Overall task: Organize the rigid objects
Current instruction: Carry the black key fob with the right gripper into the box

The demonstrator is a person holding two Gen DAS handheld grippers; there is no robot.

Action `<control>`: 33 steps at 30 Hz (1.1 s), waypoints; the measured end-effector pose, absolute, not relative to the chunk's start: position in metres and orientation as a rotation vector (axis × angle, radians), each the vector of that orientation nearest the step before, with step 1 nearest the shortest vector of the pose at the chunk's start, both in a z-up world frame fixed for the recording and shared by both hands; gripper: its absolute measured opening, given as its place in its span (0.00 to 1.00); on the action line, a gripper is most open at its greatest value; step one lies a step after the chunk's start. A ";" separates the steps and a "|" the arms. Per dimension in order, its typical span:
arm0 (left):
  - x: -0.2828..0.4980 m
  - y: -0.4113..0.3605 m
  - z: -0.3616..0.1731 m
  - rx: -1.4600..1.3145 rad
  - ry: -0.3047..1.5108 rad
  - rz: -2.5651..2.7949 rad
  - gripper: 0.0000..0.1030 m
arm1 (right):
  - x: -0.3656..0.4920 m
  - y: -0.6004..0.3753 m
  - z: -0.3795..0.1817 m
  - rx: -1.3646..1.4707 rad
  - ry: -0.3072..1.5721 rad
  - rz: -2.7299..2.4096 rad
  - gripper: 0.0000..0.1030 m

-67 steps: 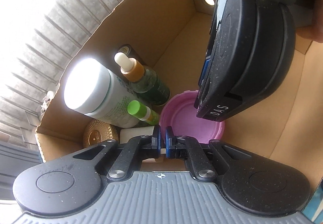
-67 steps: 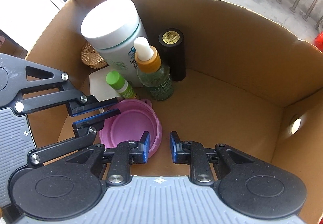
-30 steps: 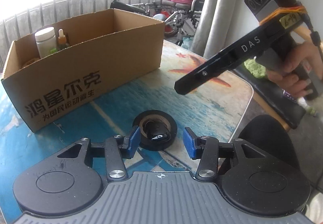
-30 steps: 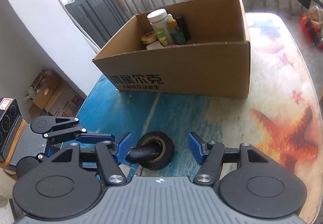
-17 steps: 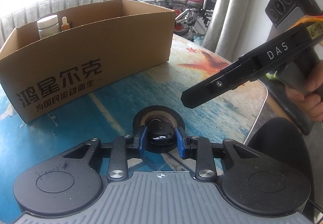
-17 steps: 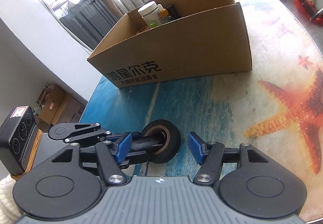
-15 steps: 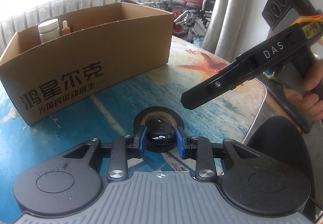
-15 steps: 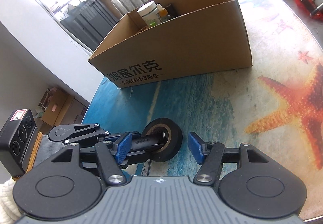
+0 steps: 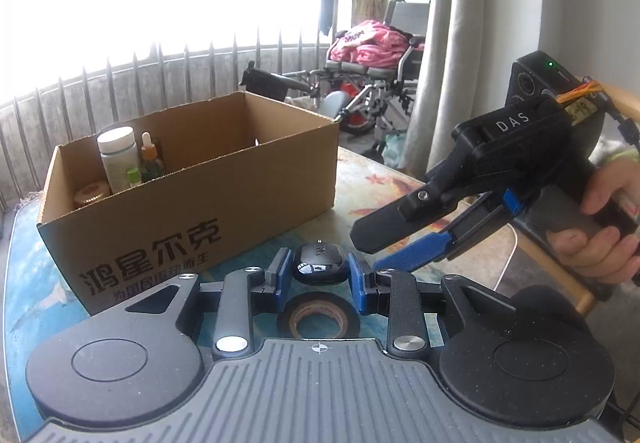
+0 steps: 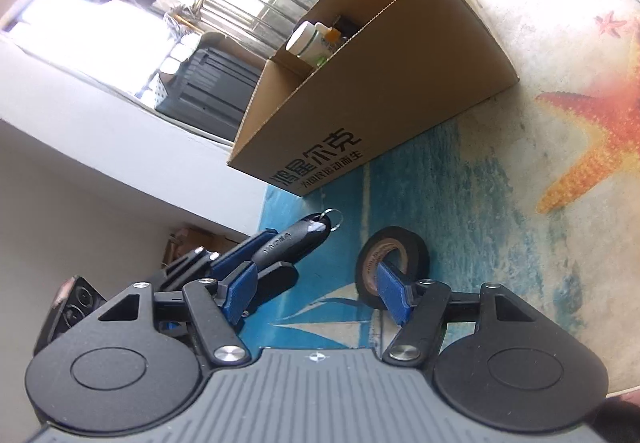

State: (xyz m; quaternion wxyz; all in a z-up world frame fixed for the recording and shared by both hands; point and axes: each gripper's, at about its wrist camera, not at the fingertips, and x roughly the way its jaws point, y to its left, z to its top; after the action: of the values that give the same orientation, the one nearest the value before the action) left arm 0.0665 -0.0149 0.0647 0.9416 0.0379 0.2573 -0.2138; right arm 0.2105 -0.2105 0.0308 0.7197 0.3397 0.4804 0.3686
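- Railings and bright daylight back a balcony-like space, where a table (image 9: 32, 275) printed with blue sea and orange starfish carries the things.
- On the table stands an open cardboard box (image 9: 224, 195) with black printed characters on its near wall; a white-capped bottle (image 9: 118, 157) and a dropper bottle (image 9: 150, 159) stand upright in its far left corner.
- The left hand-held gripper (image 9: 319, 279) clamps a glossy black key fob (image 9: 319, 264) between its blue pads and holds it clear of the table; in the right wrist view the fob (image 10: 296, 239) shows a metal ring at its tip.
- Its jaws have just been closing, with the fob between them.
- A roll of black tape (image 9: 318, 317) lies flat on the table below the fob, near the box's front wall.
- The right hand-held gripper (image 10: 316, 295), held by a hand (image 9: 600, 231), stands wide apart with nothing pressed between its pads; its jaws have just been opening further.
- In the right wrist view its right finger overlaps the tape roll (image 10: 394, 263); whether it touches I cannot tell.
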 end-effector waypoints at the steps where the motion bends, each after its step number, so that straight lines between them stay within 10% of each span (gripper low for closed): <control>1: 0.067 -0.016 0.065 0.065 0.517 -0.441 0.28 | 0.211 -0.211 0.029 0.787 1.066 0.821 0.67; 17: 0.061 -0.018 0.074 -0.004 0.470 -0.493 0.28 | 0.216 -0.216 0.025 0.948 0.961 0.838 0.25; 33: 0.096 -0.001 0.102 0.088 0.444 -0.490 0.28 | 0.261 -0.184 0.091 0.651 0.866 0.894 0.18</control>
State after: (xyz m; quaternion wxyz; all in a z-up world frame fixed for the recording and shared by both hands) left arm 0.0960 -0.0006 0.1025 0.9448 0.0433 0.2181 -0.2405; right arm 0.2609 -0.1841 0.0907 0.7632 0.2996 0.3985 0.4112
